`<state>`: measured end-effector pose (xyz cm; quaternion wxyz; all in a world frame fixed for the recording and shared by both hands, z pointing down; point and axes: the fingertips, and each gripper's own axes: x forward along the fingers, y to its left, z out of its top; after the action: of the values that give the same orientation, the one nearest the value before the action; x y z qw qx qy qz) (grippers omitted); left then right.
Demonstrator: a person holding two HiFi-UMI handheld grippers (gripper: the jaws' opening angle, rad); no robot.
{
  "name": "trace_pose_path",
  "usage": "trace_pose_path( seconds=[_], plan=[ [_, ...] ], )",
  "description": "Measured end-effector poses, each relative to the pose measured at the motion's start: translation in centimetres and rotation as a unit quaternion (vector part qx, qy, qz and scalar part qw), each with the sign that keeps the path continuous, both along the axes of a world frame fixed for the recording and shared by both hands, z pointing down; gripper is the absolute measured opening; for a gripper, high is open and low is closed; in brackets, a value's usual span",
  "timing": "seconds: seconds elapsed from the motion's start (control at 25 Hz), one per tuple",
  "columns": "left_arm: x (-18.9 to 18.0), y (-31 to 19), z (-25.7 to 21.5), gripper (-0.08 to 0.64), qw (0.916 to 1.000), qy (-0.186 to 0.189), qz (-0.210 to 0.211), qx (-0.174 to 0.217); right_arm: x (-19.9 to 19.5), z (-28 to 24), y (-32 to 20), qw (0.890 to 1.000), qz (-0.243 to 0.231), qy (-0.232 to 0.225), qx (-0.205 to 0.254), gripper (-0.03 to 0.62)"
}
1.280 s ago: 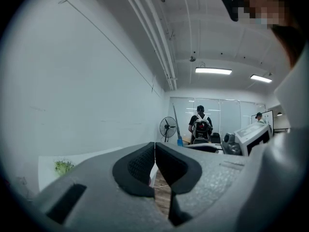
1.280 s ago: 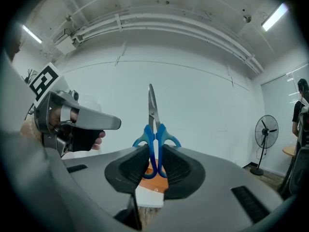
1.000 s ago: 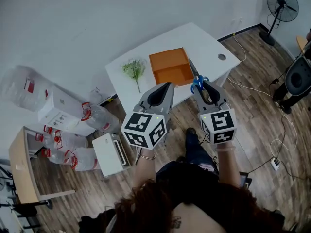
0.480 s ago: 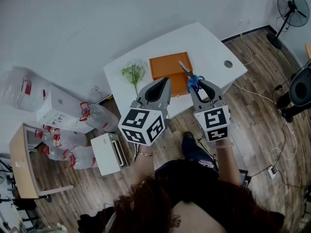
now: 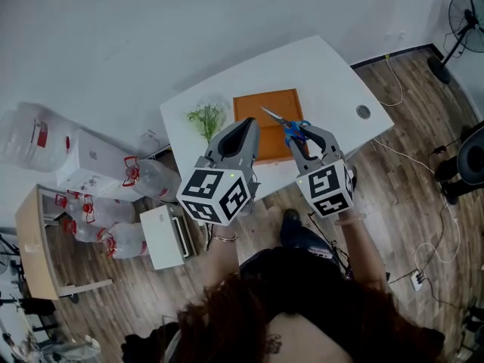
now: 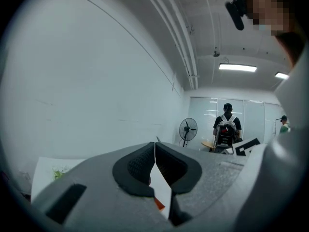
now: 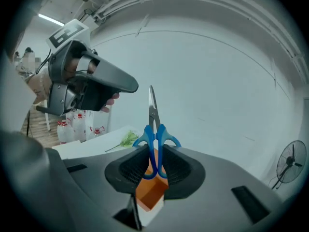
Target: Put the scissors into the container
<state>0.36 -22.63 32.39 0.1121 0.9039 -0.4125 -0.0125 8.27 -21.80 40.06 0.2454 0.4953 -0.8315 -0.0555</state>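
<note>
Scissors [image 7: 153,139], stiff, light and likely slick at the blades, are clenched by their blue handle loops between the jaws of the right gripper [image 7: 153,167], poised above the orange container [image 5: 255,109], in which nothing is seen, while the left gripper [image 6: 155,166] is pressed together on nothing.

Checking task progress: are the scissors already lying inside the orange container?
No, the scissors are gripped by their blue handles in the right claw, with the orange container below them.
</note>
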Motion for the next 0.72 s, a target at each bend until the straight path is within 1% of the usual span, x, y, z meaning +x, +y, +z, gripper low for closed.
trace_pose_path(
  seconds=[0.28, 0.4, 0.72],
  plan=[
    [-0.2, -3.4, 1.0, 0.019, 0.999, 0.0, -0.043, -0.009, 0.4, 3.8, -3.3, 0.996, -0.051, 0.059, -0.033, 0.081],
    [-0.9, -4.2, 1.7, 0.019, 0.9981, -0.004, -0.058, -0.019, -0.2, 5.5, -4.3, 0.994, -0.069, 0.076, -0.044, 0.081],
    [-2.7, -5.2, 2.8, 0.018, 0.9966, -0.011, -0.076, -0.032, -1.0, 10.5, -6.0, 0.982, -0.099, 0.143, -0.072, 0.08]
  ],
)
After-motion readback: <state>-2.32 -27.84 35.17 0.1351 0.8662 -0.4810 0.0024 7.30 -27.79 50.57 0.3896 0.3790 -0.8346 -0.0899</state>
